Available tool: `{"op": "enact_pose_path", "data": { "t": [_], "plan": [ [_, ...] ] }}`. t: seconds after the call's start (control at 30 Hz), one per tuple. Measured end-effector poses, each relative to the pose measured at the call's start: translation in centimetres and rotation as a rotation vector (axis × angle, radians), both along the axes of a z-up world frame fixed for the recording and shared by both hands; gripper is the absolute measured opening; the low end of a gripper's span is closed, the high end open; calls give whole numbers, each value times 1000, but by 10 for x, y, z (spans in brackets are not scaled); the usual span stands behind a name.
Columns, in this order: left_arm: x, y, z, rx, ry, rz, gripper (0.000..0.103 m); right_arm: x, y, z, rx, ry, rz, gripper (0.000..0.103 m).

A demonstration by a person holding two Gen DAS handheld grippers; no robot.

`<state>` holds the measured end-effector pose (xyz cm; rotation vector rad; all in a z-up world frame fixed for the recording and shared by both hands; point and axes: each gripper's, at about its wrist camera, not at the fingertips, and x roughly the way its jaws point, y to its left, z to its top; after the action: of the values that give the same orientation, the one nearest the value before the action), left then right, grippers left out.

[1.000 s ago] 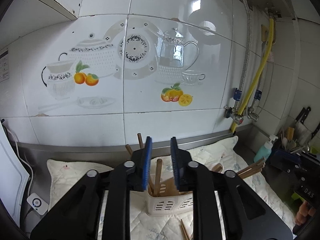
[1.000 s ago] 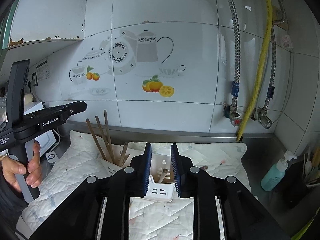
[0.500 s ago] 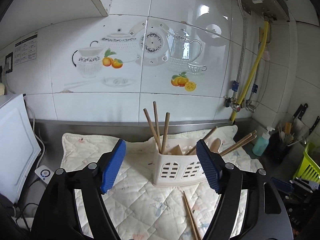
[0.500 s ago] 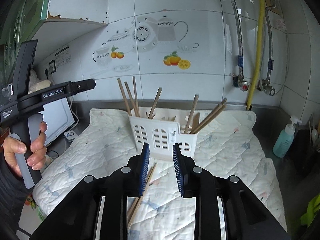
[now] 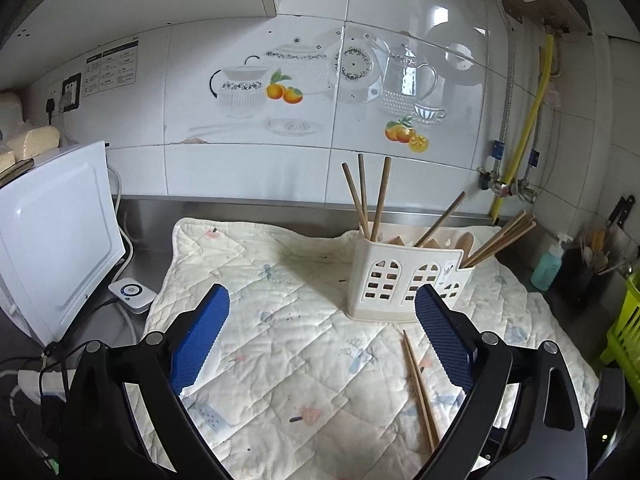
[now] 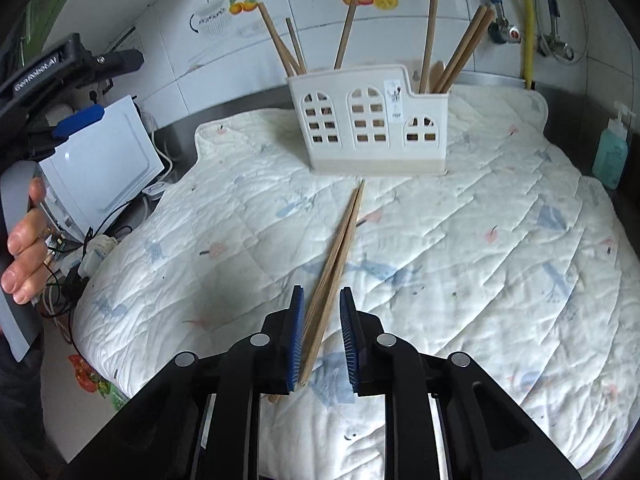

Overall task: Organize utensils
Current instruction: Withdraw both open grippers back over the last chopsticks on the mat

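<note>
A white utensil holder (image 5: 404, 280) (image 6: 372, 120) stands on the quilted mat (image 5: 280, 340), with several wooden chopsticks and a spoon upright in it. A loose pair of chopsticks (image 6: 344, 232) (image 5: 418, 384) lies on the mat in front of it. My right gripper (image 6: 321, 294) is low over the mat with its jaws closing either side of the pair's near end; a gap still shows at the right pad. My left gripper (image 5: 320, 296) hangs back from the holder, its jaws opening wide and nothing between them. In the right wrist view it shows at the left edge, held by a hand (image 6: 24, 256).
A white appliance (image 5: 52, 240) stands left of the mat, with a small white device (image 5: 132, 292) and cables beside it. At the right are a teal soap bottle (image 5: 548, 260), a dark utensil pot and a green basket (image 5: 624, 328). A tiled wall runs behind.
My left gripper drew back from the holder and its jaws spread wide. My right gripper sank from above the holder to the mat and now straddles the loose chopsticks.
</note>
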<state>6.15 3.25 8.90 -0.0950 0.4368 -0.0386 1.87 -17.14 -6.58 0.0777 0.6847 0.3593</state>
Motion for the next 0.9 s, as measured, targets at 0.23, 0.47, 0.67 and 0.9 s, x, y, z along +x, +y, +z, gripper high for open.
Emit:
{"op": "enact_pose_path", "data": {
  "t": [0.23,0.47,0.67,0.9],
  "plan": [
    [-6,2,-11,15,23,2,94,14,7,-20,18,60,-9,11],
    [-5,0,-20,21,44,-7,94,25,8,-30,23,107,-20,10],
    [-2,-4,-30,24,75,-15,94,28,12,-34,13,120,-17,10],
    [1,-11,-45,30,119,-33,94,23,5,-30,-19,85,-44,7]
  ]
}}
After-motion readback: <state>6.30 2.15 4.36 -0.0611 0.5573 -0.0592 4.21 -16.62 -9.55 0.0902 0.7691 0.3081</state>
